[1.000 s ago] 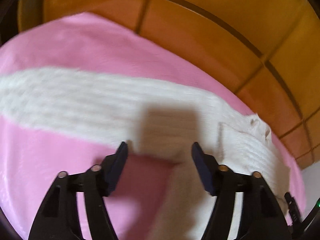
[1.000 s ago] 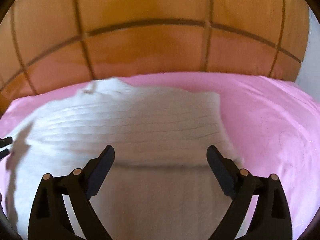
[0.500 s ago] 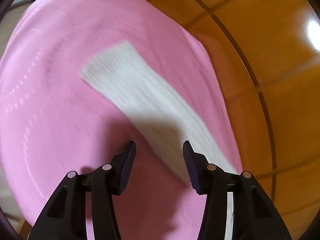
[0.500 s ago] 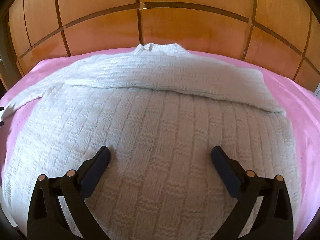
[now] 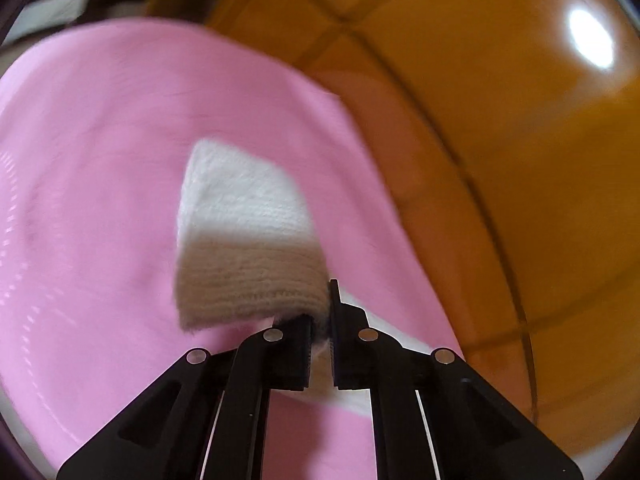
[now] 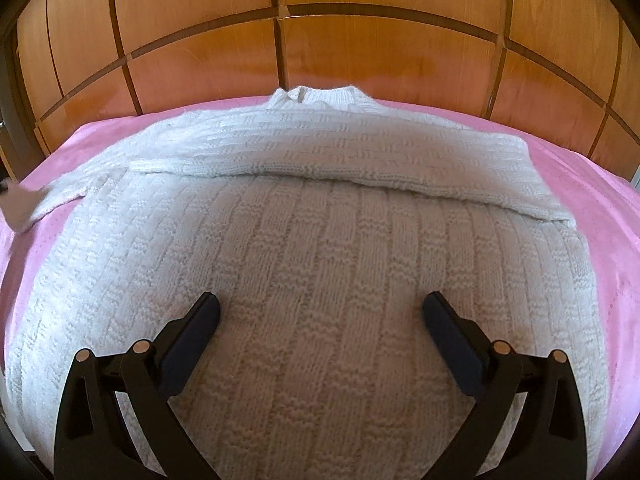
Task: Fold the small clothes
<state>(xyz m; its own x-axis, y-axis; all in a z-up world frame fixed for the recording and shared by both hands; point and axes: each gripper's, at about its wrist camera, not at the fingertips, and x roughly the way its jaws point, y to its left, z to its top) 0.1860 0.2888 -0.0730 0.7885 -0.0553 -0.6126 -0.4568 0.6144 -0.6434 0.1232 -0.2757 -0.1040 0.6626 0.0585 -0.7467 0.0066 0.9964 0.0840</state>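
Done: one sleeve of white ribbed-knit sweater (image 6: 320,300) folded across chest | left gripper (image 5: 320,344) just clamped other sleeve's cuff (image 5: 248,248) | right gripper (image 6: 320,320) wide apart, body between fingers | left: second sleeve, body folds.

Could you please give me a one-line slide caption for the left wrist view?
Left gripper shut on the white knit sleeve, its cuff end raised over the pink sheet.
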